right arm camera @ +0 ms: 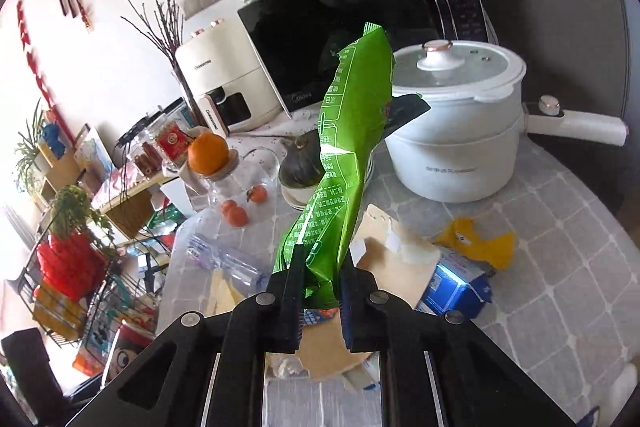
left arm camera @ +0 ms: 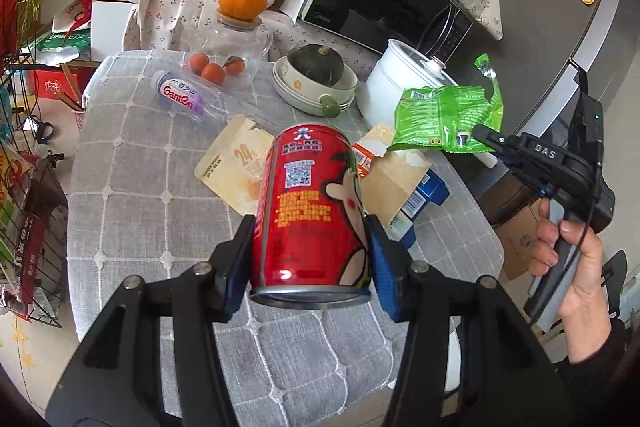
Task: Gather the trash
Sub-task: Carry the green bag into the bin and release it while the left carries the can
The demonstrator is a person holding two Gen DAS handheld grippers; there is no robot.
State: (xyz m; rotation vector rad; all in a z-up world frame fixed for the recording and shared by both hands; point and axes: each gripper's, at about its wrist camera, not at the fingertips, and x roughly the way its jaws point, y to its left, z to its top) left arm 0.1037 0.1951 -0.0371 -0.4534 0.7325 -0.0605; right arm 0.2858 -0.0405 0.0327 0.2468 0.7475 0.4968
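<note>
Holding two pieces of trash at once, the person has the collecting under way but, judging by the table, far from finished. The left gripper (left arm camera: 310, 247) is clamped on a red drink can (left arm camera: 310, 211), low in the centre of the left wrist view, lifted off the grey checked tablecloth (left arm camera: 152, 211). The right gripper (right arm camera: 320, 291) pinches the lower end of a crumpled green snack bag (right arm camera: 344, 155), which stands up through the middle of the right wrist view, clear of the table; in the left view the same bag hangs at the right edge.

Left on the cloth are a torn beige pouch (left arm camera: 234, 163) just above the can, an empty plastic bottle (left arm camera: 182, 97) lying on its side toward the upper left, a blue carton (right arm camera: 456, 287) under brown paper at the lower right, and a yellow scrap (right arm camera: 476, 243) beside it. No bin shows in either view.

As for containers, stacked cream bowls (left arm camera: 316, 87) in the upper centre hold a dark green squash (left arm camera: 316, 65). A white lidded pot (right arm camera: 452, 131) stands shut at the right, contents hidden. A glass jar (left arm camera: 240, 35) with an orange (left arm camera: 242, 1) on its lid looks empty.
</note>
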